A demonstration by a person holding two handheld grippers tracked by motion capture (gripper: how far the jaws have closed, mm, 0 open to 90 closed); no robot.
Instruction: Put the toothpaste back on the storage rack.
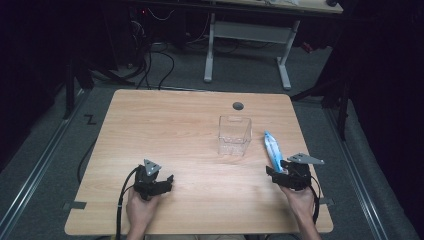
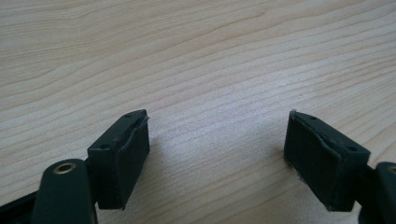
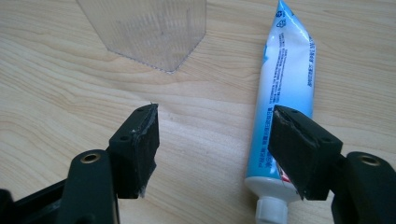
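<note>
The right gripper [image 3: 215,140] stands with its jaws spread wide and grasps nothing; the tube [image 3: 285,93] lies flat on the table [image 1: 165,125] with its cap end nearest the gripper; the right-hand pad [image 3: 299,149] sits over the tube's lower body, and whether it touches the tube cannot be told; the other pad stands well apart from it on bare wood; the tube therefore lies partly inside the gap, at one edge, not centred; judged from this, the jaws are spread to straddle the tube, and the gripper would need a shift toward the tube before a closing stroke could take it squarely

The left gripper [image 2: 217,140] is likewise released, jaws wide, with only wood grain between them; it rests low over the near left part of the table, well apart from the work, likely parked so as not to obstruct the right hand

The box [image 1: 234,135], clear plastic and open-topped, stands upright near the table's middle, just beside the far end of the tube; its place near the tube suggests it is the intended receptacle

View comparison: the high view gives the layout; tube slanted along the right side, the right gripper [image 1: 286,176] at its near end, the left gripper [image 1: 152,182] on the opposite side, box between and beyond; the right gripper view supplies the detail; white cap, printed blue-and-white body, the pad's overlap and the box's lower corner; the left gripper view confirms the empty left jaws
</note>
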